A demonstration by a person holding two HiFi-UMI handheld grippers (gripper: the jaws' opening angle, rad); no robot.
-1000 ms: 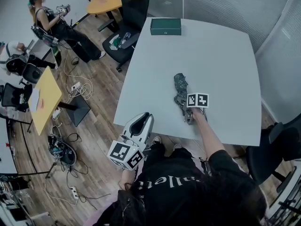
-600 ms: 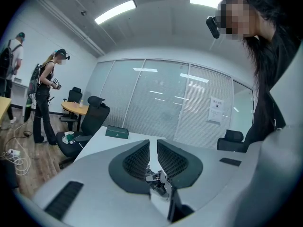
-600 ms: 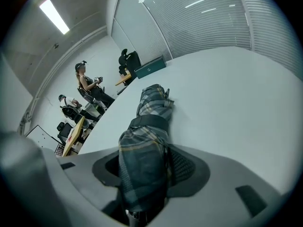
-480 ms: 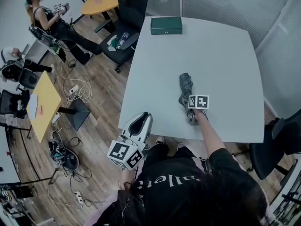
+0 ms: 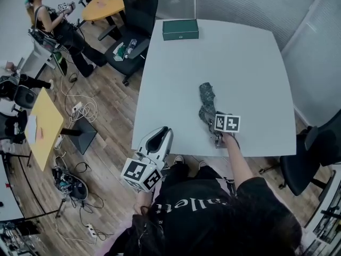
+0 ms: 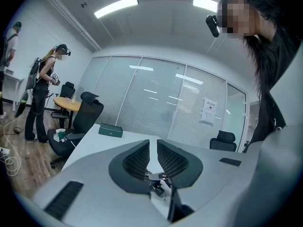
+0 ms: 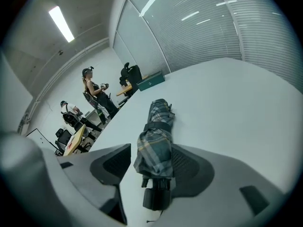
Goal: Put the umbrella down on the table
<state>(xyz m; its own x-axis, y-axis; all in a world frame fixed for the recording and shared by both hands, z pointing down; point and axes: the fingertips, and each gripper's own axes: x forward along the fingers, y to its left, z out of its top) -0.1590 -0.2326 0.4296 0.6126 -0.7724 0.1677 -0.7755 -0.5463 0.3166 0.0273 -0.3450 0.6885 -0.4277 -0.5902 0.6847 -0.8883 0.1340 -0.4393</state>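
Observation:
A folded plaid umbrella [image 5: 205,101] lies flat on the white table [image 5: 240,57], its black handle toward the near edge. My right gripper [image 5: 214,130] is at the handle end with its jaws opening. In the right gripper view the umbrella [image 7: 156,131] lies between the jaws, and a strip of table shows between it and the left pad [image 7: 116,162]. My left gripper [image 5: 159,134] hangs off the table's near left corner. Its jaws [image 6: 153,144] stand close together with nothing between them.
A green box [image 5: 180,29] sits at the table's far edge. A black office chair [image 5: 136,15] stands at the far left corner, another [image 5: 314,153] at the right. Yellow tables, cables and a standing person [image 5: 53,25] fill the floor on the left.
My right gripper has drawn back a little toward the table's near edge along the umbrella, which stays lying on the table. The left gripper has hardly shifted.

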